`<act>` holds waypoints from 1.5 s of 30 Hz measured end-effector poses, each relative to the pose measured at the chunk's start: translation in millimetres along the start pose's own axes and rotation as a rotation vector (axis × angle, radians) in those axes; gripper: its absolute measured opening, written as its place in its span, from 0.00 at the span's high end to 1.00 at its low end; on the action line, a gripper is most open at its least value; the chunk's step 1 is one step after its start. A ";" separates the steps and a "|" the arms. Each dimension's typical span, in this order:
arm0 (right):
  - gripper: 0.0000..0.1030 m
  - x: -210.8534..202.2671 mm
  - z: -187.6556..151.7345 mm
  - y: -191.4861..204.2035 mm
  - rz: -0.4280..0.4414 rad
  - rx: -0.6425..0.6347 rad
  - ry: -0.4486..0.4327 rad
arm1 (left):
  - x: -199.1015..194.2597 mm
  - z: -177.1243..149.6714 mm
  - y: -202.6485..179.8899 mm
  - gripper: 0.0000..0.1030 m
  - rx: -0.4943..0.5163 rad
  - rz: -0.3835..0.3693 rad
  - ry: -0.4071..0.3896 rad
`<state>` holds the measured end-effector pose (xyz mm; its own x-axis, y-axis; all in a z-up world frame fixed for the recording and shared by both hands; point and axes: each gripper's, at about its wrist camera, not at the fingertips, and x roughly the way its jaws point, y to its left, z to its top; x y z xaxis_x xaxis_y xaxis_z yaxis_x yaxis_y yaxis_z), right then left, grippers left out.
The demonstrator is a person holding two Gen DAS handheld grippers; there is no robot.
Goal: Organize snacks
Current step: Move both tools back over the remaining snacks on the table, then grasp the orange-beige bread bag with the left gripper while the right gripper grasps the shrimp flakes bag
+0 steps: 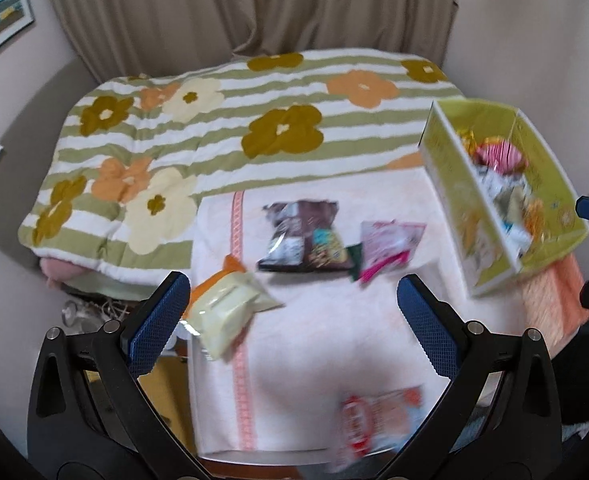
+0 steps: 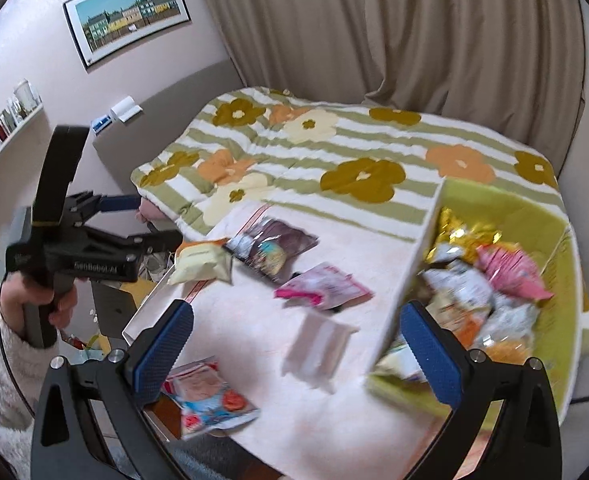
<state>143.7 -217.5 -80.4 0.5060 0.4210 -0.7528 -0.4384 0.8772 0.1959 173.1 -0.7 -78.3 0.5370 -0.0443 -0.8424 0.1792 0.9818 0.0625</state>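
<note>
While several snack packets lay loose on the pale towel [image 1: 314, 320] spread over the bench, the yellow-green box [image 1: 494, 248] stood at its right side, already holding a heap of wrapped snacks, among them a pink striped packet [image 2: 510, 270] and a gold foil one [image 2: 458, 236]. Near the towel's middle lay a dark brown packet [image 1: 302, 236], and just beside it on the right a pink and white packet [image 1: 390, 246]. A cream packet with an orange edge [image 1: 230, 312] sat at the towel's left border, and a red and light-blue packet [image 1: 378, 416] lay at the near edge, blurred. A white blurred shape [image 2: 318, 346] appeared near the box in the right wrist view; what it was could not be told. The left hand-held gripper [image 1: 292, 320] hovered above the towel with its blue pads spread wide and nothing between them. The right hand-held gripper [image 2: 296, 346] likewise stood wide and empty, beside the box's near corner. Beyond the bench lay a bed under a striped flowered quilt [image 1: 222, 120], backed by beige curtains [image 1: 254, 8].
</note>
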 end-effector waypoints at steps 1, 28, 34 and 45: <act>0.00 7.7 -2.3 8.6 -0.008 0.008 0.014 | 4.4 -2.5 8.4 0.00 0.014 -0.014 0.009; 0.00 143.2 -113.8 81.1 -0.193 0.551 0.433 | 154.8 -42.7 98.6 0.00 0.340 -0.180 0.228; 0.00 156.6 -129.5 71.1 -0.143 0.644 0.453 | 185.6 -41.5 89.7 0.00 0.377 -0.157 0.270; 0.00 166.2 -139.0 62.7 -0.068 0.692 0.473 | 221.1 -48.9 74.6 0.09 0.384 -0.170 0.364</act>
<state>97.1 -124.6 -280.6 0.0822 0.3565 -0.9307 0.2145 0.9056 0.3659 264.9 71.7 -286.1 0.1673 -0.0628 -0.9839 0.5630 0.8254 0.0430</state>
